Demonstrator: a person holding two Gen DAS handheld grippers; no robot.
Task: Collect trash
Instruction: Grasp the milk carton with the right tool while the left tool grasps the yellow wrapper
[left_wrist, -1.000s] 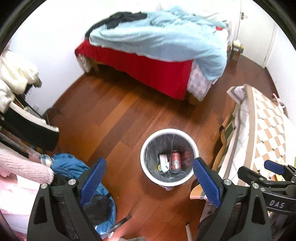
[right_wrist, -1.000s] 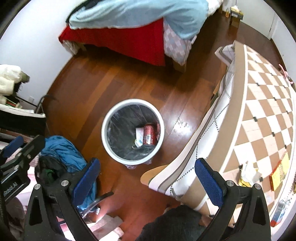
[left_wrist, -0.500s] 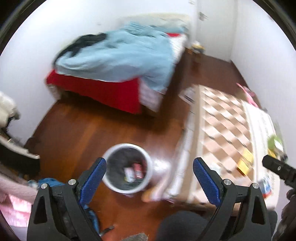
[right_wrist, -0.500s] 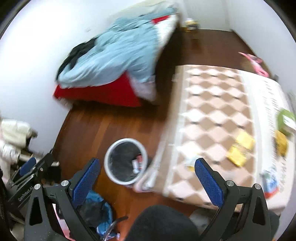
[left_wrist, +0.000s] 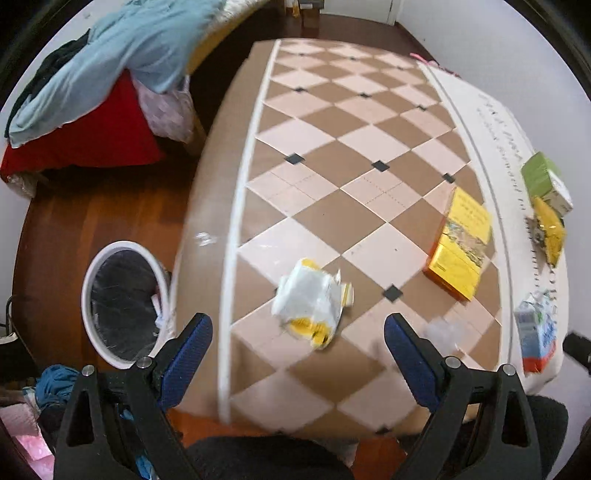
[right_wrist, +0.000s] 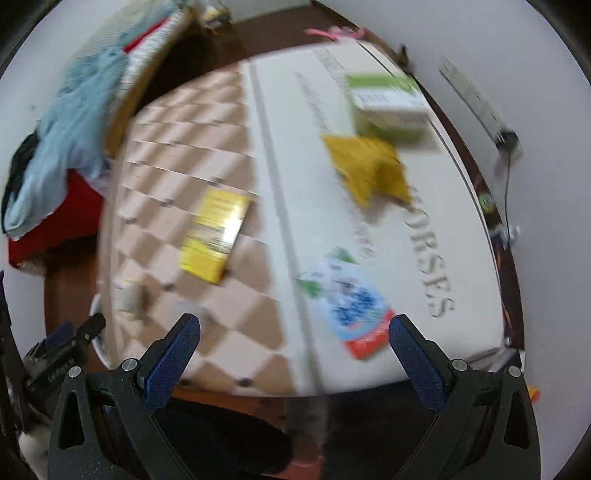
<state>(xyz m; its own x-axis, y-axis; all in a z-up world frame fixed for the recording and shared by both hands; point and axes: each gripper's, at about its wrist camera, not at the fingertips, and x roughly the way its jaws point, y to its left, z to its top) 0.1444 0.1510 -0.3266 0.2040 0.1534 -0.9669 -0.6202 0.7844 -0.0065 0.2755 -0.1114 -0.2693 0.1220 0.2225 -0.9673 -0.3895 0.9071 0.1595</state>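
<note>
My left gripper (left_wrist: 297, 328) is open and empty above the near edge of the checkered table (left_wrist: 332, 155). A crumpled white and yellow wrapper (left_wrist: 312, 301) lies just ahead of it. A yellow box (left_wrist: 460, 243), a blue and white carton (left_wrist: 535, 336), a yellow packet (left_wrist: 550, 229) and a green box (left_wrist: 545, 181) lie further right. The white bin (left_wrist: 122, 306) stands on the floor at the left. My right gripper (right_wrist: 293, 328) is open and empty above the table, near the carton (right_wrist: 349, 302), in a blurred view.
A bed (left_wrist: 92, 110) with a blue blanket and red cover stands at the far left. Clothes (left_wrist: 55, 380) are piled on the floor beside the bin. A white wall borders the table on the right. A small clear scrap (left_wrist: 443, 330) lies near the table's front.
Both grippers have swung right from over the bin to over the checkered table. The table's trash has come into view. Both stay open.
</note>
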